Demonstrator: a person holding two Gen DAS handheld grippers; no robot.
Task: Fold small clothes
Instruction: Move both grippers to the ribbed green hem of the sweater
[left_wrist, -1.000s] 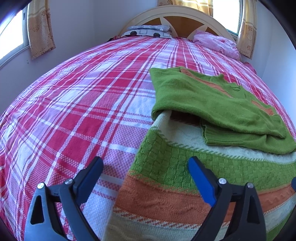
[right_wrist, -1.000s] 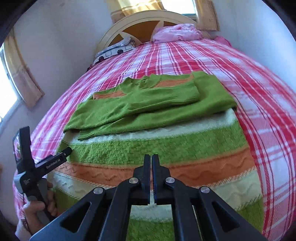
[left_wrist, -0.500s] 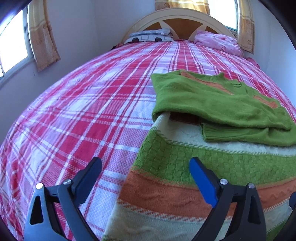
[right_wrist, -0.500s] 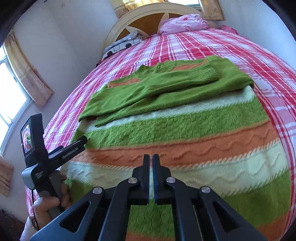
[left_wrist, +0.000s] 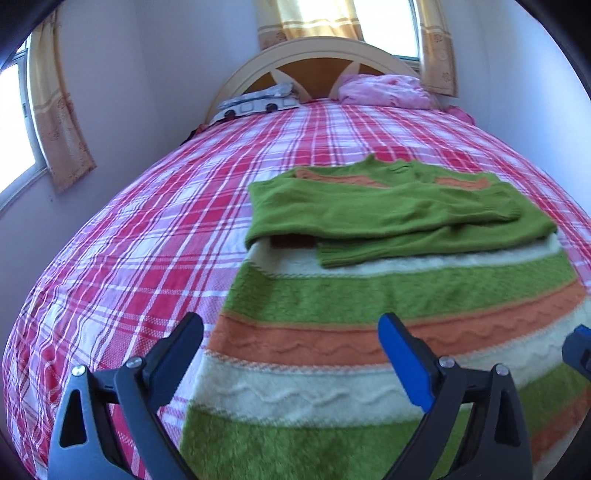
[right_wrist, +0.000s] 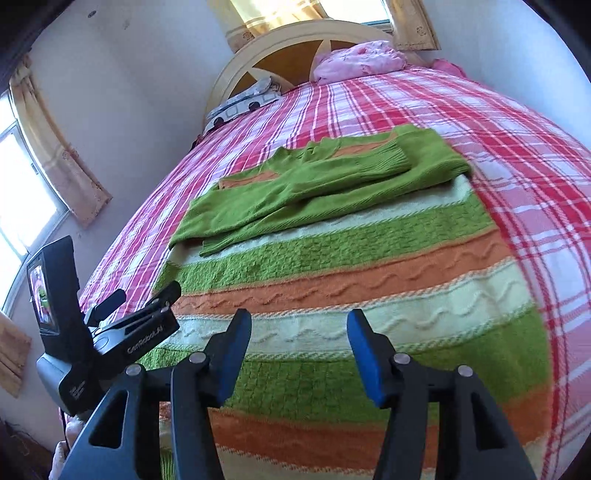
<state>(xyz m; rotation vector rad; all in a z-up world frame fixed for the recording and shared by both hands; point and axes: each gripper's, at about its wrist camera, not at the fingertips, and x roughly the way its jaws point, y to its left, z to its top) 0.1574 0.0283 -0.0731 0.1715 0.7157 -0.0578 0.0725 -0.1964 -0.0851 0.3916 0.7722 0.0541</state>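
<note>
- The bed (left_wrist: 155, 229) was covered with a red plaid sheet.
- A striped sweater (left_wrist: 388, 295) was laid flat on it.
- A pink bundle (left_wrist: 384, 90) and a patterned pillow (left_wrist: 258, 103) were placed by the headboard.

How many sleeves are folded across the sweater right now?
2. One green sleeve lies on top, cuff toward the right edge; the other sleeve lies just below it, cuff toward the left, both across the sweater on the bed.
</note>
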